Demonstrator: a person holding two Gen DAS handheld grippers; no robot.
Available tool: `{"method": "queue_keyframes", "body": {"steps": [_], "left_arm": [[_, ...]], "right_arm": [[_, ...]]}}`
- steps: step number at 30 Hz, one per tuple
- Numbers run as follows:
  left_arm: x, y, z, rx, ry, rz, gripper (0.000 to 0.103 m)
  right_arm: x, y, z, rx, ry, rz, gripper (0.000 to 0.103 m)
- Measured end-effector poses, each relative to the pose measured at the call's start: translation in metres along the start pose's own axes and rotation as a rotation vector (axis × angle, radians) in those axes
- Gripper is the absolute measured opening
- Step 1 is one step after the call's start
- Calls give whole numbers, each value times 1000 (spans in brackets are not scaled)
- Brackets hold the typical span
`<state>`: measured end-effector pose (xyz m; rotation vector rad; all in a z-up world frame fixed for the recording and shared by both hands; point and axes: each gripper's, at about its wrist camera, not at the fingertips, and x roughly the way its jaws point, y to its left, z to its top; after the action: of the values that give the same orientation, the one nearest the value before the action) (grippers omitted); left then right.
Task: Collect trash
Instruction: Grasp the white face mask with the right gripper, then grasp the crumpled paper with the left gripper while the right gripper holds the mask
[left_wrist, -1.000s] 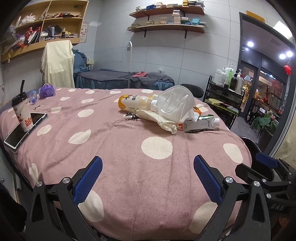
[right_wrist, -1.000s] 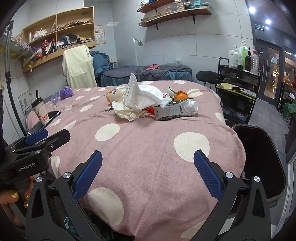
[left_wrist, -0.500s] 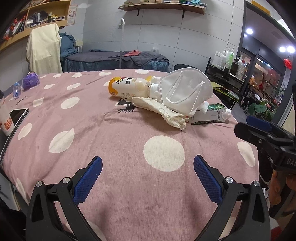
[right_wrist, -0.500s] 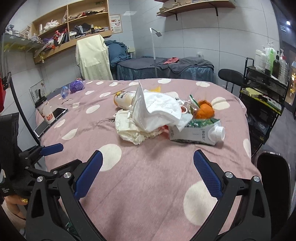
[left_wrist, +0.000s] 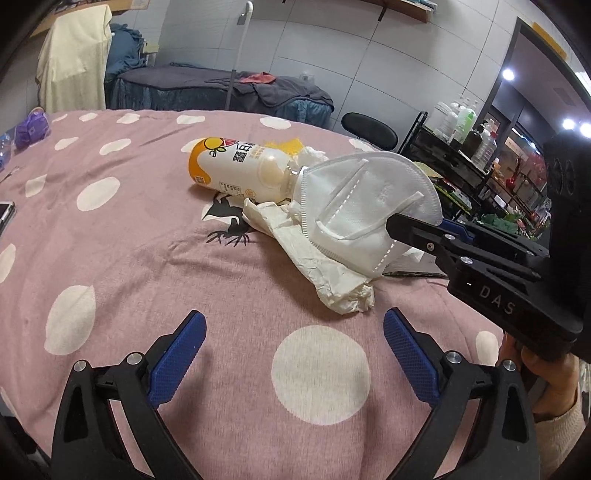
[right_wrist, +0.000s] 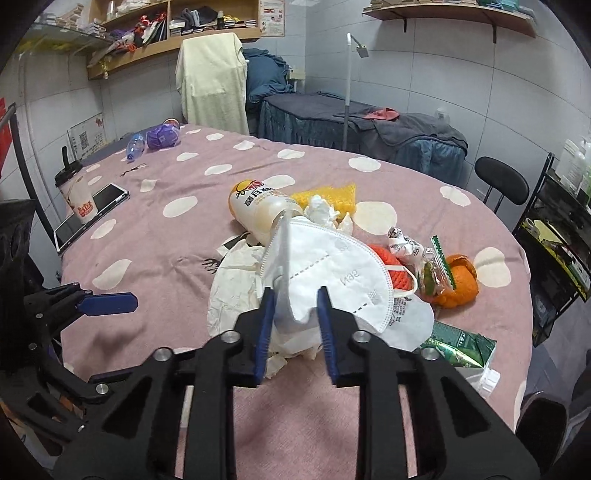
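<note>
A heap of trash lies on the pink dotted tablecloth (left_wrist: 122, 266). On top is a white face mask (right_wrist: 332, 266) (left_wrist: 369, 199), over crumpled paper (right_wrist: 236, 291) (left_wrist: 314, 258) and beside a lying yellow-labelled bottle (right_wrist: 258, 210) (left_wrist: 236, 166). My right gripper (right_wrist: 295, 302) (left_wrist: 397, 222) is closing, its blue pads pinching the mask's near folded edge. An orange peel (right_wrist: 458, 280), snack wrappers and a green carton (right_wrist: 461, 343) lie to the right. In front of the heap my left gripper (left_wrist: 295, 343) stands open over bare cloth with nothing between its fingers.
A lidded drink cup (right_wrist: 77, 195) stands on a tablet (right_wrist: 96, 214) at the table's left edge. A purple bag (right_wrist: 160, 134) and small bottle (right_wrist: 135, 146) lie far left. A black stool (right_wrist: 500, 181) and wire rack (right_wrist: 554, 236) stand to the right.
Both grippers moved in toward the heap. The right gripper's jaws went from wide open to narrowed around the mask's edge. The left gripper stayed open.
</note>
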<state>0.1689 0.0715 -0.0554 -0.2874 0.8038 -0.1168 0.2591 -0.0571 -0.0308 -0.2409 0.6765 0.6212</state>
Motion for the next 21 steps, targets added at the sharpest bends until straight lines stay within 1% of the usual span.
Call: {"method": "queue_keyframes", "body": {"steps": [1,5,6,8,9,11,13,15,17,19,21], "left_arm": [[4,1,2,-12,13,-5,92],[19,2,5,-43,50,-26,87],[23,2,8,-48,55,-26,85],[29,1,12,-63,69,-41,79],[32,1,13,-73,75,-51,78],[36,-1,17,-82,74,-75,77],[40,-4,20,-82,74,-81,75],[43,-8,22,-83,80,-99,72],[45,-10,22,-98,89,-119,63],[43,-14,21,-122,116,-139,58],[36,-16,18,-134,114,-171,58]], "right_arm": [[-1,-1,1,7,-2,1,15],[-15,-11,0,50,-34,3,11],[-20,-14,-1,59,-44,3,11],[-32,-18,-1,77,-66,0,10],[-38,-21,-2,87,-77,-3,10],[-50,-25,-4,107,-102,-25,10],[-61,-30,-7,124,-127,-56,10],[-71,-34,-11,141,-148,-70,10],[-80,-37,-16,153,-162,-83,10],[-86,-39,-22,161,-172,-102,10],[-92,-43,-29,176,-176,-112,10]]}}
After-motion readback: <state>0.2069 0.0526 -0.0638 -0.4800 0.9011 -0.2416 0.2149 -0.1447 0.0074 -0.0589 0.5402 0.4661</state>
